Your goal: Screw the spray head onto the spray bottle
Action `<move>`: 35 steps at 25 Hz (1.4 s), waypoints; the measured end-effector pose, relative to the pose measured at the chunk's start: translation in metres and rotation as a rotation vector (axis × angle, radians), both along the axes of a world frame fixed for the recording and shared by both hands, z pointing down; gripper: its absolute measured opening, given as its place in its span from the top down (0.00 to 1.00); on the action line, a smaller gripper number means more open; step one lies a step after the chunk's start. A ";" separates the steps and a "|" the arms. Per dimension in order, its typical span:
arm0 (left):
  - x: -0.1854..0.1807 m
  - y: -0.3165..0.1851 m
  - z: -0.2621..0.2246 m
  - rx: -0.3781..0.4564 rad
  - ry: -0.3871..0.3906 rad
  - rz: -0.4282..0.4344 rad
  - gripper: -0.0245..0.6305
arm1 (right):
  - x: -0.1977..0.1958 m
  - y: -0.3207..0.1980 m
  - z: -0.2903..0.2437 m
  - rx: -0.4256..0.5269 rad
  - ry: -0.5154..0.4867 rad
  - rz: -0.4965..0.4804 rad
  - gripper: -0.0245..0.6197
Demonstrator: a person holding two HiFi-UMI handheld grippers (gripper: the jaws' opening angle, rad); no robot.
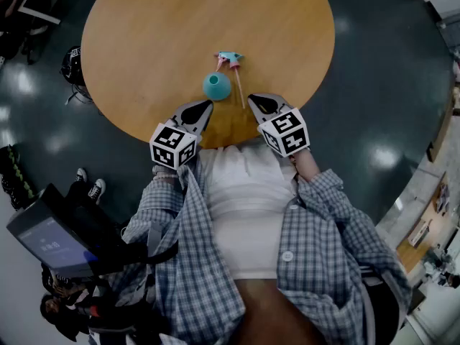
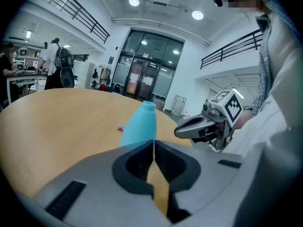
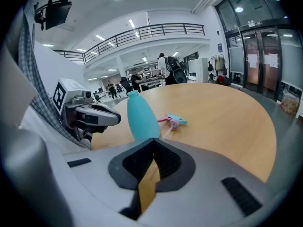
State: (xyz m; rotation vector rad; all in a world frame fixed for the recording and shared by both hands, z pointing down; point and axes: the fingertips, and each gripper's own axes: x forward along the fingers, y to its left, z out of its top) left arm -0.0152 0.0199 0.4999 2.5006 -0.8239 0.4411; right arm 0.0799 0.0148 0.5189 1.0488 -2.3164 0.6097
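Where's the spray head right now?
Head view: spray head lies on the wooden table, just beyond the upright teal bottle, slightly to its right.

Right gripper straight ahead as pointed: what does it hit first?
Likely the teal bottle, standing dead ahead of the shut right gripper. It tilts down, so the table might come first.

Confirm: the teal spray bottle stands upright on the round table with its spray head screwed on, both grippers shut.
Wrong: the spray head lies loose on the round table beside the teal spray bottle, whose neck is bare, as the right gripper view shows. The rest holds.
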 end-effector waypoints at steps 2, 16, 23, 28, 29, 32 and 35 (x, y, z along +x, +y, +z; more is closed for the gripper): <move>-0.004 -0.005 0.001 0.003 -0.009 -0.014 0.96 | 0.000 -0.004 0.000 0.005 -0.002 0.007 0.97; -0.013 -0.020 0.003 0.111 -0.074 -0.078 0.60 | 0.012 0.001 -0.003 -0.004 0.026 0.025 0.97; -0.010 -0.036 0.018 0.153 -0.169 0.003 0.34 | 0.002 -0.011 -0.002 -0.020 0.040 0.040 0.97; 0.008 -0.056 0.034 0.176 -0.206 0.046 0.32 | 0.001 -0.023 0.006 -0.039 0.045 0.044 0.97; 0.011 -0.061 0.037 0.170 -0.202 0.052 0.32 | 0.001 -0.027 0.008 -0.047 0.045 0.045 0.97; 0.022 -0.067 0.040 0.162 -0.191 0.073 0.32 | 0.002 -0.027 0.011 -0.063 0.048 0.055 0.97; 0.027 -0.065 0.042 0.160 -0.198 0.091 0.32 | 0.003 -0.021 0.010 -0.058 0.054 0.062 0.97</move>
